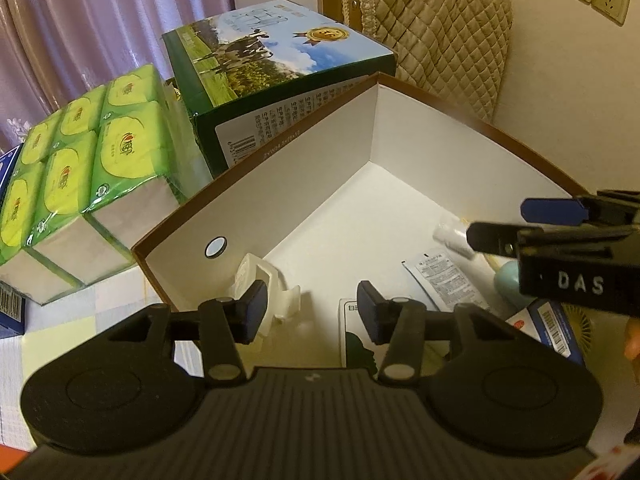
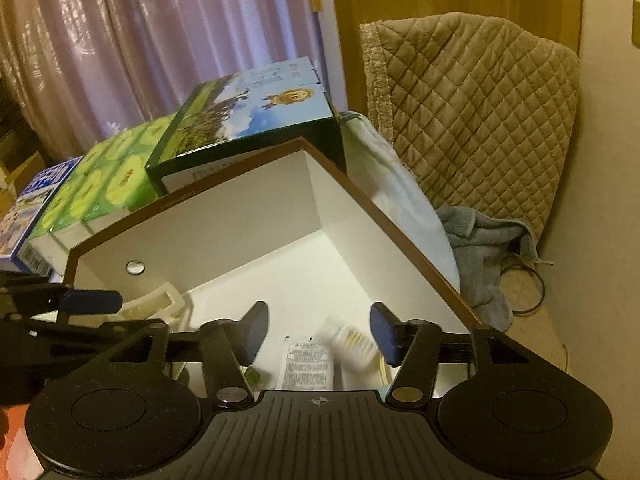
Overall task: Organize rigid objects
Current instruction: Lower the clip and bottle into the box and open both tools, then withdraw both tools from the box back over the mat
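Note:
An open box (image 1: 320, 184), white inside with a brown rim, holds the small items. My left gripper (image 1: 310, 312) hangs open over its near left corner. A white plastic holder (image 1: 276, 284) lies on the box floor just behind the left finger, not pinched. My right gripper (image 2: 320, 332) is open over the box (image 2: 240, 232). A small white bottle (image 2: 352, 344) shows blurred between its fingers, free of both pads. A printed sachet (image 2: 308, 364) lies flat beside it. The left wrist view shows the right gripper (image 1: 500, 222) at the right, above the bottle (image 1: 452, 238) and sachet (image 1: 448, 280).
In the box also lie a teal round item (image 1: 506, 280), a blue barcoded packet (image 1: 556, 328) and a white card (image 1: 352, 344). A milk carton case (image 1: 280, 60) and green tissue packs (image 1: 80, 168) stand behind. A quilted cover (image 2: 480, 100) and grey towel (image 2: 480, 248) lie right.

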Motion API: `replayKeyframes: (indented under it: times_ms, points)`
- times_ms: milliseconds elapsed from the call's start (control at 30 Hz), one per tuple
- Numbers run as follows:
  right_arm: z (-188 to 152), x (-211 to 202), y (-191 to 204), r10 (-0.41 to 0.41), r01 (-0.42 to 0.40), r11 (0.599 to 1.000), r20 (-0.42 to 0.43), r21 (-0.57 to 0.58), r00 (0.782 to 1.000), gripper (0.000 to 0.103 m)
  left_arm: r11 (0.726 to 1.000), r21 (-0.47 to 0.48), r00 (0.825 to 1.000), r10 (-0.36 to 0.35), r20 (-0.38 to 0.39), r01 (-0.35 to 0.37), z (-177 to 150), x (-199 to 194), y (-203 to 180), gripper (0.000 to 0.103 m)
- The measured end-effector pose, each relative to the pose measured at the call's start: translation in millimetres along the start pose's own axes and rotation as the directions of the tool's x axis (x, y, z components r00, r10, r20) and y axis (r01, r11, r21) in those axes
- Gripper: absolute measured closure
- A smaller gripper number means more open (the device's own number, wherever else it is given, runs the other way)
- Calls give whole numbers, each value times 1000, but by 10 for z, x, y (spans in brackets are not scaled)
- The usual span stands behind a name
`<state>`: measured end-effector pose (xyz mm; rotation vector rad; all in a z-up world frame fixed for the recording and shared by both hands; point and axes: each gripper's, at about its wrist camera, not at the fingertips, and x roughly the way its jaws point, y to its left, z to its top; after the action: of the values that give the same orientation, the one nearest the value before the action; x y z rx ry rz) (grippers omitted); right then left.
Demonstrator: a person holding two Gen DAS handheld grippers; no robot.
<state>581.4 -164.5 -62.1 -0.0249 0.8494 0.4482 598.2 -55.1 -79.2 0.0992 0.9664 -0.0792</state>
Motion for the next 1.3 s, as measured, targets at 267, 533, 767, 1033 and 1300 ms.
replayKeyframes:
  times_ms: [267,533,767,1033,1300]
  points:
    - [-137,-116,-3,6,-6,1000,-29,11,1000,40,1000,-4,1000,-10,13,10,-30,-107,0,54]
    - [-175,-242,19,10,-10,1000,-22,16,1000,39,1000,-11,999,-15,34,15,-50,-258,-16,54]
    - [-213,-406,87,13,-12,1000,-7,9,1000,38,999,-21,998,-23,64,24,-85,-447,-30,52]
    - [-259,-648,173,24,-24,1000,19,6,1000,38,998,-36,993,-42,110,46,-157,-752,-51,52]
    - [-381,-934,269,32,-33,999,48,11,998,37,996,-50,985,-64,162,73,-324,-1123,-35,52]
